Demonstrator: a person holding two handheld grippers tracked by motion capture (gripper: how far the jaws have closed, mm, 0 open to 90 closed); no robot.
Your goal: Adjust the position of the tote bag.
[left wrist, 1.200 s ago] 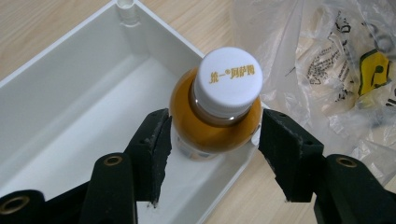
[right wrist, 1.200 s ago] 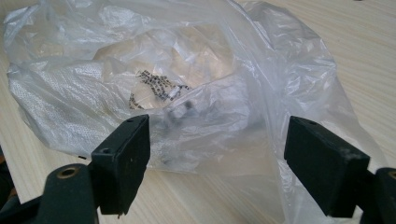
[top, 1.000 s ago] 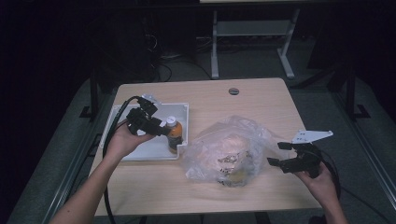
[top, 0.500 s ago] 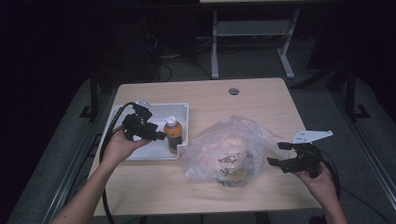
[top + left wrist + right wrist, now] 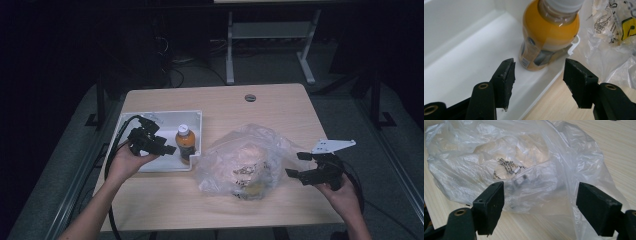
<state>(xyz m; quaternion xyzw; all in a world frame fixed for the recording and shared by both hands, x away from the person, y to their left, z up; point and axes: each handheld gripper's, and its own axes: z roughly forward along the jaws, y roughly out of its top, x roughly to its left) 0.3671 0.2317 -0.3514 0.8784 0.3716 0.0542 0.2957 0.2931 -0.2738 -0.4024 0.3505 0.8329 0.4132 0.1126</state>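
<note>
Left gripper view, bottle [image 5: 549, 32] just beyond open tongs [image 5: 539, 75]

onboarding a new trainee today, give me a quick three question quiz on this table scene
1. True or false: the left claw is clamped on the orange bottle with the white cap.
2. In what does the bottle stand?
A. the white rectangular plastic tray
B. the crumpled clear plastic bag
C. the bare light wooden table
3. What lies right ahead of the right claw?

Key
1. False: its jaws stand open, short of the bottle.
2. A, upright at the tray's edge nearest the bag.
3. The plastic bag, with some packets dimly seen inside it; the jaws are open and not pressing on it.
</note>
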